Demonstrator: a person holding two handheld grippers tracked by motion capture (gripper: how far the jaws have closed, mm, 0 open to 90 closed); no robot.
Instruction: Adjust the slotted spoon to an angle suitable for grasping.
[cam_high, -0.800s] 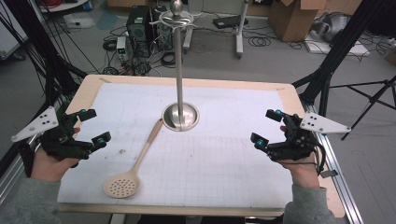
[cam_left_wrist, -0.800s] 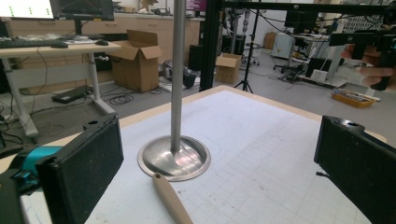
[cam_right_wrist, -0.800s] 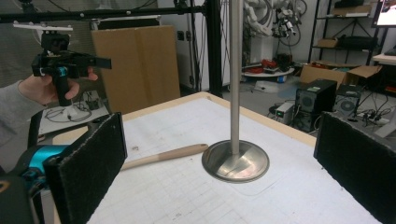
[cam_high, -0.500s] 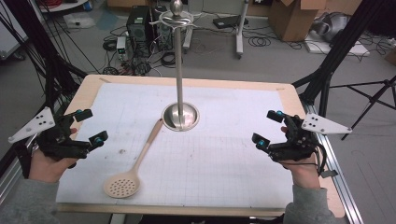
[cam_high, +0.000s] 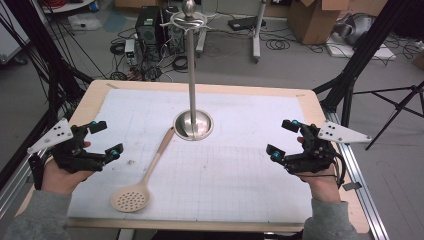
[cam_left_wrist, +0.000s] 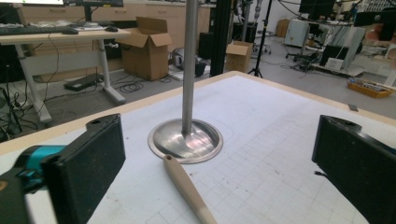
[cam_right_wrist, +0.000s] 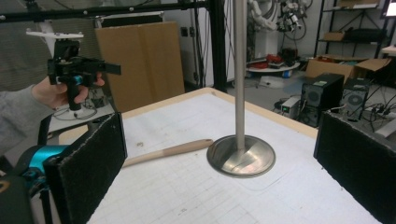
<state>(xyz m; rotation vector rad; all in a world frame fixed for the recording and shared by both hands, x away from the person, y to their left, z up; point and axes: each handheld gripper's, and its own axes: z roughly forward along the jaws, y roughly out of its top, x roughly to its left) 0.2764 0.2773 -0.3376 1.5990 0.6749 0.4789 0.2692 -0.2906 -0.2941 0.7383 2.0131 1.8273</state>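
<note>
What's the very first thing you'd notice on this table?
A tall shiny metal stand rises from the middle of the white mat. A wooden slotted spoon lies flat beside its round base. The left tongs and right tongs wait open at either side, holding nothing.

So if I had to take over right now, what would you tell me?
Left gripper: open, holding nothing, at the table's left edge.
Right gripper: open, holding nothing, at the right edge.
Slotted spoon: lying flat on the white mat, handle tip right by the metal stand base, head toward the person.
Done: nothing picked up.
Left: probably grasp the spoon's handle and hang it on the stand's top hooks.
</note>
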